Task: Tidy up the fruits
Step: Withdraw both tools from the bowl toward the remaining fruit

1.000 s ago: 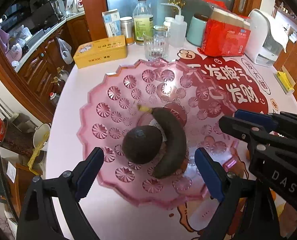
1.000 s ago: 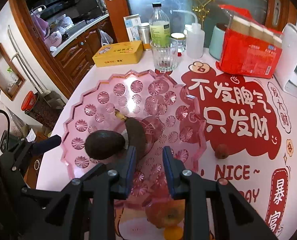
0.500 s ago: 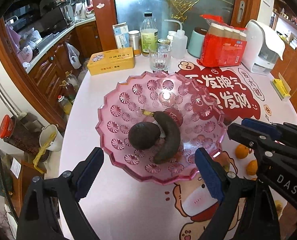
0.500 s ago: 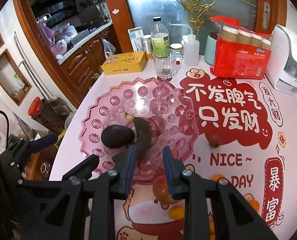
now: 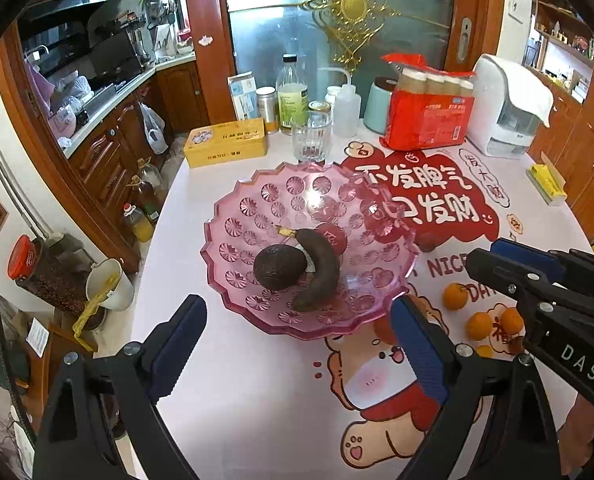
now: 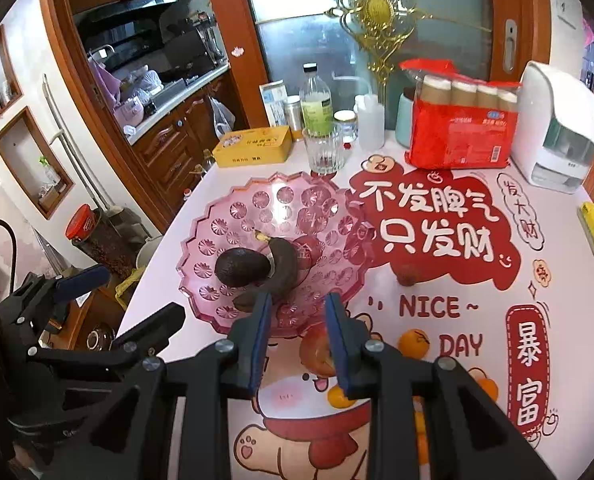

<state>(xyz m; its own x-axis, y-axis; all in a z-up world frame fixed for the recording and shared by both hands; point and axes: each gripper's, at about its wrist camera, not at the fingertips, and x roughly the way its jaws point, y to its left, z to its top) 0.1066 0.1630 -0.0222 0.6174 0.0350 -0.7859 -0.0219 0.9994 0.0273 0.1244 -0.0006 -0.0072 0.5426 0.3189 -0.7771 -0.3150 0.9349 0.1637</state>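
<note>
Table [image 5: 257, 380] with a printed cover carries the pink glass bowl [image 5: 265, 200]. Inside the bowl lies a dark banana [image 5: 321, 268]; its long axis runs from the yellow stem, at the far side, toward the near rim. An avocado [image 5: 277, 266] touches its left side. Three small oranges [image 5: 455, 296] lie on the cover, right of the bowl. The left gripper [image 5: 297, 344] is wide open and empty. The right gripper [image 6: 297, 336] has a narrow gap and holds nothing.
</note>
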